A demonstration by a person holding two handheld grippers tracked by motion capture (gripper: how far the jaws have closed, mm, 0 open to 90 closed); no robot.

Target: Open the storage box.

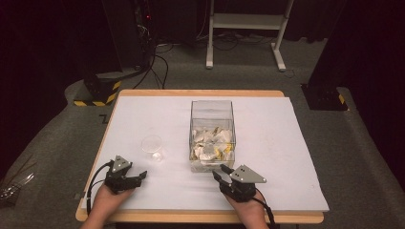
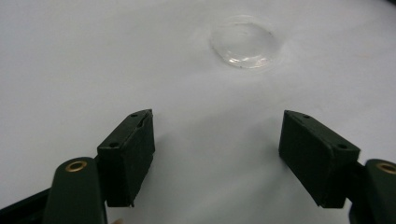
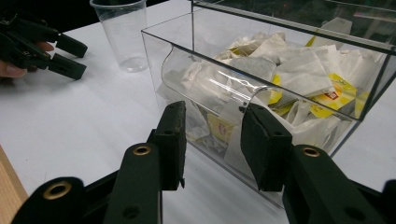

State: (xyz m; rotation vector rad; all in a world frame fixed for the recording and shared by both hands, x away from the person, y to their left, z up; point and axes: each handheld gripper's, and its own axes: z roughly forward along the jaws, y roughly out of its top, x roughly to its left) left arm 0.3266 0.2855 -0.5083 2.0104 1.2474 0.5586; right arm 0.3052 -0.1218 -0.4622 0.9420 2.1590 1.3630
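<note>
Your white table (image 1: 286, 143) stands on grey carpet in a dark room. The clear tea-bag box (image 1: 212, 136) runs lengthwise away from you, beside an upright plastic cup (image 1: 152, 145). Your left gripper (image 1: 141, 175) and right gripper (image 1: 218, 172) are both spread, holding nothing.

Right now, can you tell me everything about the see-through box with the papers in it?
The clear box looks like plastic, rectangular, open on top, with a curved cut-out low in its near wall. It stands upright mid-table on the white sheet, about half full of white and yellow tea bag packets. The right gripper sits just before it, not touching.

High view overlooks the table (image 1: 286, 143); gripper views sit low, close.
</note>
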